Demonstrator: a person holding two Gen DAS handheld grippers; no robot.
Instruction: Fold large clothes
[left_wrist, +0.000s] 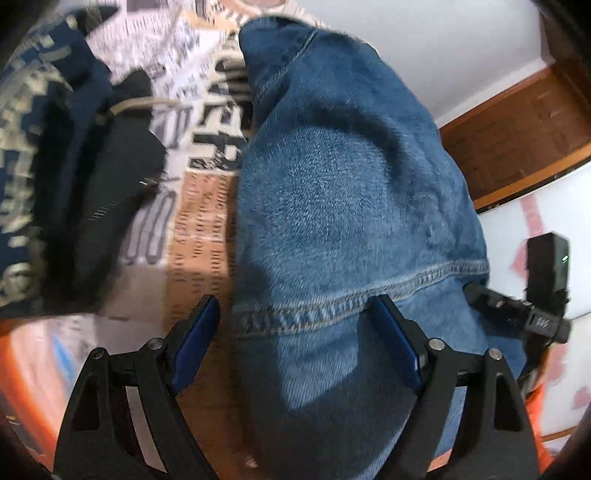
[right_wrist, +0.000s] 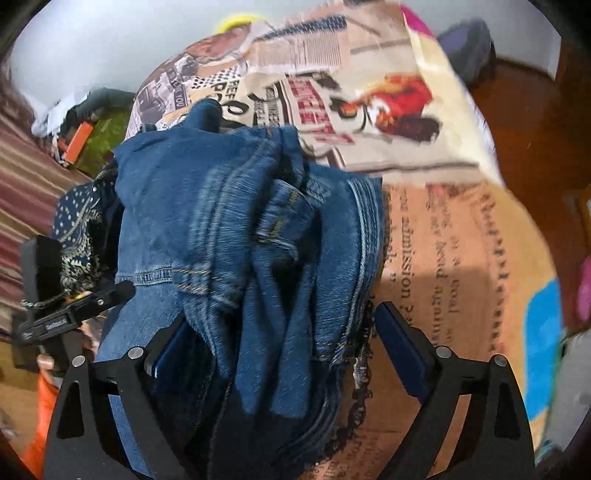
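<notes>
While both my grippers stand open, the jeans (left_wrist: 343, 206) lie on the newspaper-print sheet (left_wrist: 199, 229), running away from me; denim bunches between the right gripper (right_wrist: 280, 347) pads, and the left gripper (left_wrist: 291, 325) straddles a stitched seam (left_wrist: 369, 295).

On the newsprint-patterned bedspread (right_wrist: 443, 236), the bunched blue jeans (right_wrist: 236, 236) fill the middle and lie between the jaws of the right gripper (right_wrist: 275, 332), while bare cover runs free from their right side to the bedspread's right edge. In the left wrist view a dark heap of clothes (left_wrist: 74, 166) blocks the left side, leaving only a narrow strip of bare cover between it and the jeans (left_wrist: 332, 184).
</notes>
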